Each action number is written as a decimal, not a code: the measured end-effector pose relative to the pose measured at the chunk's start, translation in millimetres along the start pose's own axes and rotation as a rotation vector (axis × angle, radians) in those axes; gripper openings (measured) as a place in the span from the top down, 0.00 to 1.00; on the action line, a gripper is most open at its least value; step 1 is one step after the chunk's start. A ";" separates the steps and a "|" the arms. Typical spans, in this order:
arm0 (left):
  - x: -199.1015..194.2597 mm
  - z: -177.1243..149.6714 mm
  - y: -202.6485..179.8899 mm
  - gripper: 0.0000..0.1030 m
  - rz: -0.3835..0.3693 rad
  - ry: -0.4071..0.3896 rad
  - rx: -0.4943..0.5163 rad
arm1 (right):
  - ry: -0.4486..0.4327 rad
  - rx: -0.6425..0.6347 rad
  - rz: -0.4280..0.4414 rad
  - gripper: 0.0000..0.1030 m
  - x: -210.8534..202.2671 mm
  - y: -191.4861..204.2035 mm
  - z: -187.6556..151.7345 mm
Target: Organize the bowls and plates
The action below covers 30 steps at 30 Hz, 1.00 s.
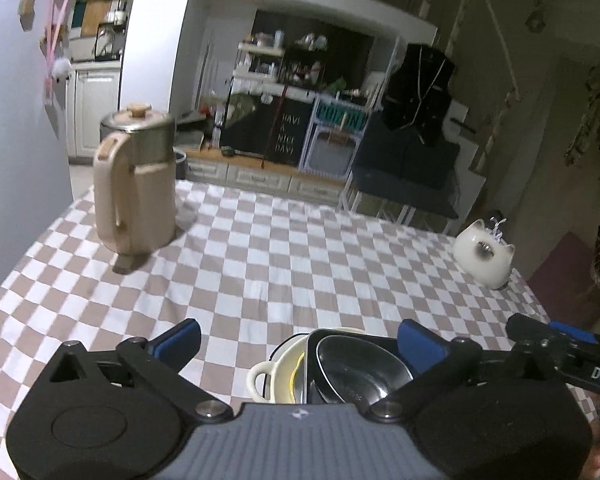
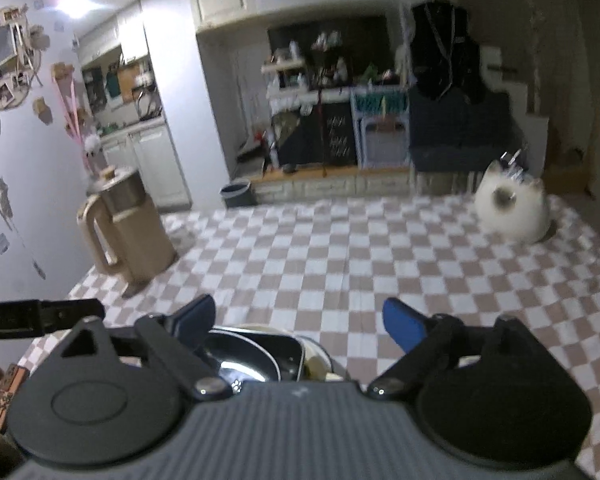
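A stack of dishes sits on the checked tablecloth (image 1: 300, 264) close below both cameras. A shiny steel bowl (image 1: 356, 376) lies on top, inside a dark square dish (image 1: 320, 336), over a cream bowl with a small handle (image 1: 260, 376). My left gripper (image 1: 300, 340) is open above the stack, its blue pads wide apart and touching nothing. In the right wrist view the steel bowl (image 2: 240, 356) and the cream rim (image 2: 320, 360) lie under my right gripper (image 2: 300, 320), which is open too. The right gripper's arm shows at the left wrist view's right edge.
A beige kettle with a steel lid (image 1: 136, 180) stands at the table's far left, near the wall. A white cat-shaped holder (image 1: 484, 252) sits at the far right edge. Beyond the table lie shelves, cabinets and a dark chair.
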<state>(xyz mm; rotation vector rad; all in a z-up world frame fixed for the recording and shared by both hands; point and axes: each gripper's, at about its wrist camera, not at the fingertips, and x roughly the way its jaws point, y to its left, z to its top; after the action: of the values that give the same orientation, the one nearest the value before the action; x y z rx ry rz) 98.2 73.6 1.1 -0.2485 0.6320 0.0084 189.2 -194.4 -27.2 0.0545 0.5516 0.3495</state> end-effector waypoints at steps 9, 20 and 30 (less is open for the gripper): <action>-47.6 -27.3 -3.6 0.00 0.021 -0.064 0.053 | -0.114 -0.011 -0.017 0.04 -54.5 -0.3 -18.5; -83.3 -70.3 -20.1 0.00 0.020 -0.138 0.178 | -0.121 -0.011 -0.054 0.03 -87.6 -3.2 -54.5; -83.9 -99.9 -16.2 0.00 0.045 -0.111 0.187 | -0.117 -0.037 -0.078 0.03 -99.4 -0.6 -77.3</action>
<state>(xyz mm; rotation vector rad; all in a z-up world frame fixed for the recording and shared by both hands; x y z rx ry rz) -26.5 40.3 -23.8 -0.0523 0.5243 0.0058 70.1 -231.9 -43.1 0.0180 0.4298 0.2784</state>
